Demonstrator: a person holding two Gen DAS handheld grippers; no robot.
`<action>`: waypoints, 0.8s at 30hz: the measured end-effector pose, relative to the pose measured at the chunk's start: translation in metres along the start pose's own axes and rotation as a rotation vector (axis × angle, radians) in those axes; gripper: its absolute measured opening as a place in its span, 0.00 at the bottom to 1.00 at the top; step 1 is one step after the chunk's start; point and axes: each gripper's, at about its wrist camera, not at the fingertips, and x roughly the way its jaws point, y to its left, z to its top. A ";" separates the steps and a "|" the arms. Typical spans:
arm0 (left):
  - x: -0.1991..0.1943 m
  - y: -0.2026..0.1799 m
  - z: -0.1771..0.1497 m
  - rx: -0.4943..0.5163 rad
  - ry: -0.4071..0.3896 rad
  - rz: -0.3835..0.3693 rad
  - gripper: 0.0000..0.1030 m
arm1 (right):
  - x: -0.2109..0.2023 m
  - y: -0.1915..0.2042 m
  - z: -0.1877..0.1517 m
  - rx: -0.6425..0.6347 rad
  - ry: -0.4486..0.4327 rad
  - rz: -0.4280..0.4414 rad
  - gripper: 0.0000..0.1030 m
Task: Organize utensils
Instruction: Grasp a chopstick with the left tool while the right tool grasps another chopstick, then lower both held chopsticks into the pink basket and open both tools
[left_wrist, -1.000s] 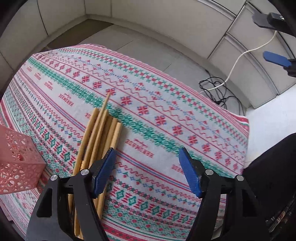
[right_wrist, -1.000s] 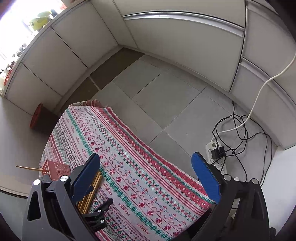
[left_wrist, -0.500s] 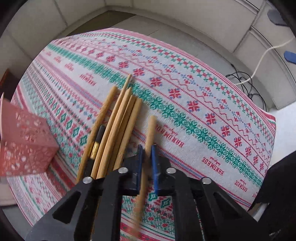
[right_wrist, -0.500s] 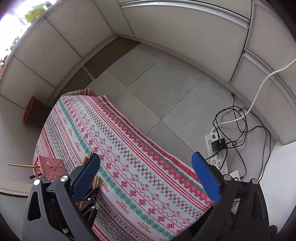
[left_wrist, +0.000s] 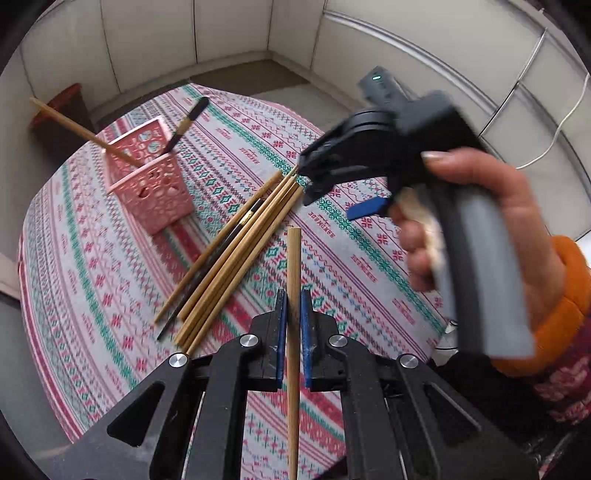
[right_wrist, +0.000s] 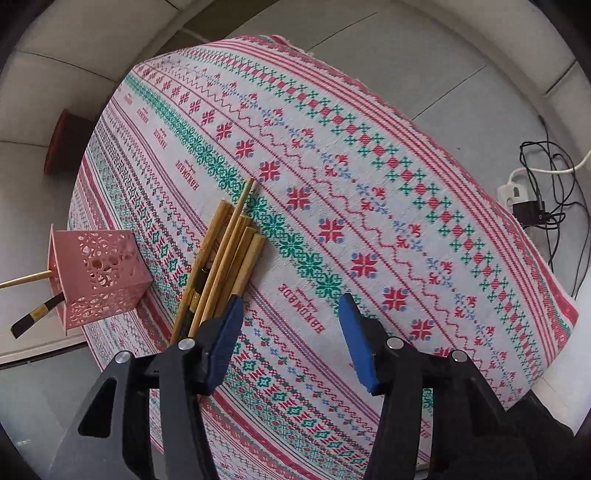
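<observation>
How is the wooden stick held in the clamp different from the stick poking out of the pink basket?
The held stick is pinched between the shut left gripper, lifted off the tablecloth; the basket stick leans in the pink basket, untouched. The held one looks thicker with a blunt end; the basket one looks slimmer. Both are plain light wood.

Patterned tablecloth (right_wrist: 332, 155) under chopstick pile (right_wrist: 225, 258), pink basket (right_wrist: 107, 273)

Pink perforated holder (left_wrist: 147, 184); red-green patterned cloth (right_wrist: 332, 147); tan chopsticks (right_wrist: 229, 258).
</observation>
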 end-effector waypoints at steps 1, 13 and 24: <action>-0.005 0.001 -0.003 -0.002 -0.011 -0.002 0.06 | 0.002 0.005 0.000 -0.003 -0.004 -0.014 0.52; -0.051 0.015 -0.011 -0.018 -0.140 -0.034 0.06 | 0.028 0.039 -0.004 0.044 -0.046 -0.163 0.52; -0.078 0.017 -0.014 -0.030 -0.209 -0.030 0.06 | 0.023 0.023 0.001 0.044 -0.029 -0.138 0.08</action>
